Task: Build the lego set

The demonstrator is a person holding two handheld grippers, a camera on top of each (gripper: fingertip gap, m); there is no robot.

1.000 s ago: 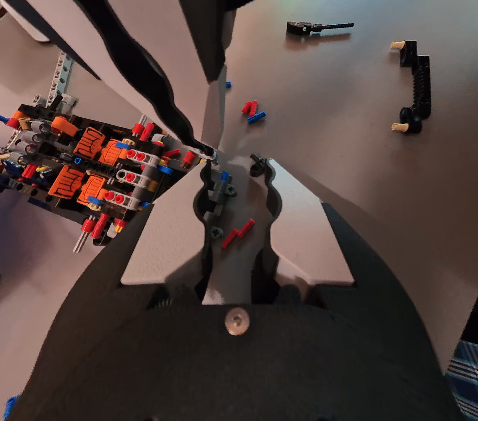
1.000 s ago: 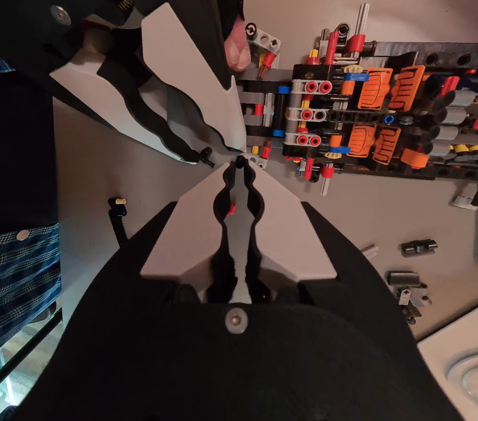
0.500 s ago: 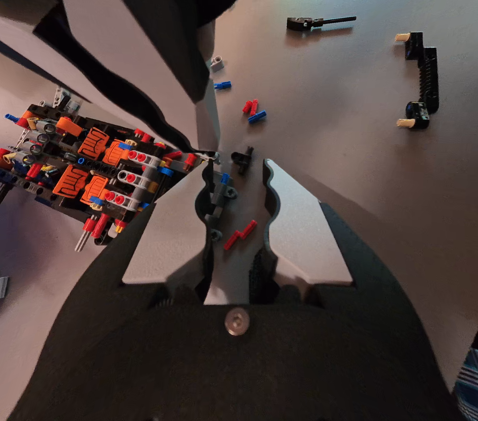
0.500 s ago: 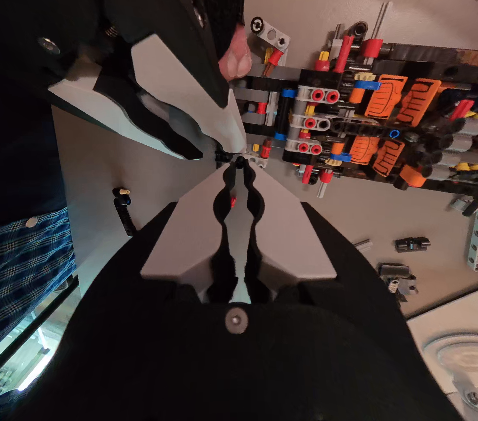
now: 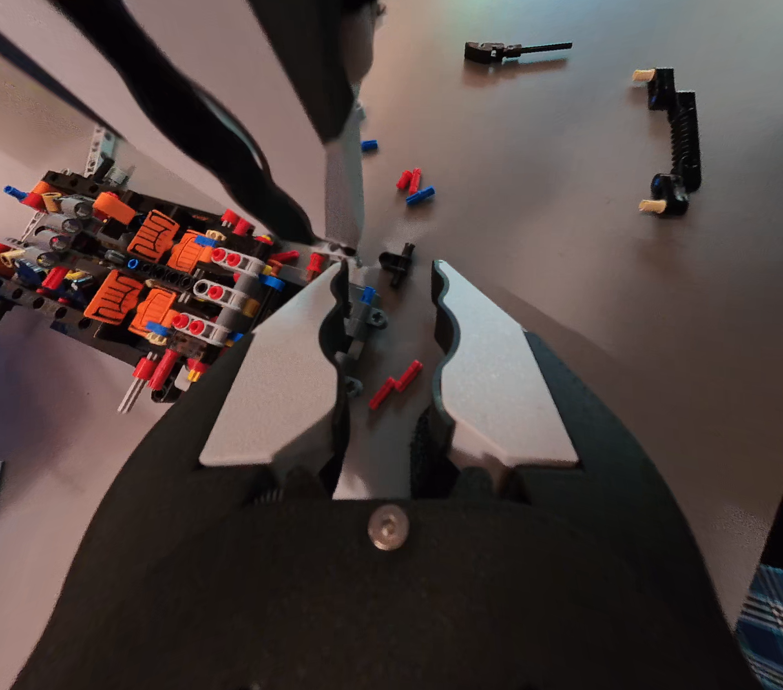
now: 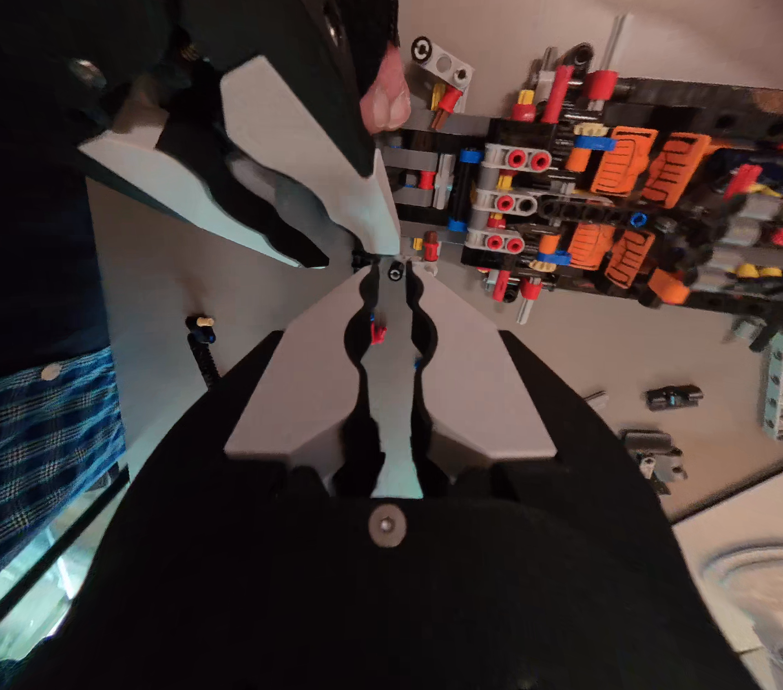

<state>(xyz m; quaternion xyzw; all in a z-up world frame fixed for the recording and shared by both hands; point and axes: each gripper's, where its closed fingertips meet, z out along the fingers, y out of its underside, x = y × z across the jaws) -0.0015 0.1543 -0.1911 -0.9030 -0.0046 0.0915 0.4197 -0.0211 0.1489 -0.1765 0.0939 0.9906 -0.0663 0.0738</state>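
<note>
The orange, black and grey lego model [image 5: 148, 279] lies on the table, also in the right wrist view [image 6: 593, 203]. My left gripper [image 5: 390, 267] is open, its left finger against the model's grey end [image 5: 364, 313]. A black pin connector [image 5: 396, 262] lies on the table between its fingertips. My right gripper [image 6: 392, 270] is closed on a small black pin [image 6: 395, 273] seen end-on, right at the model's grey corner beam [image 6: 417, 245]. In the left wrist view the right gripper [image 5: 345, 245] comes down from above and meets the model's end.
Two joined red pins [image 5: 396, 383] lie between my left fingers. Red and blue pins [image 5: 415, 184], a black rack piece with tan pins [image 5: 673, 144] and a black axle piece [image 5: 508, 48] lie beyond. Dark grey connectors [image 6: 673, 396] and a white tray [image 6: 741, 585] sit at right.
The black connector slid left from my left gripper's right fingertip into the gap. My right gripper's tips parted slightly, so the black pin now shows between them. The model shifted a little.
</note>
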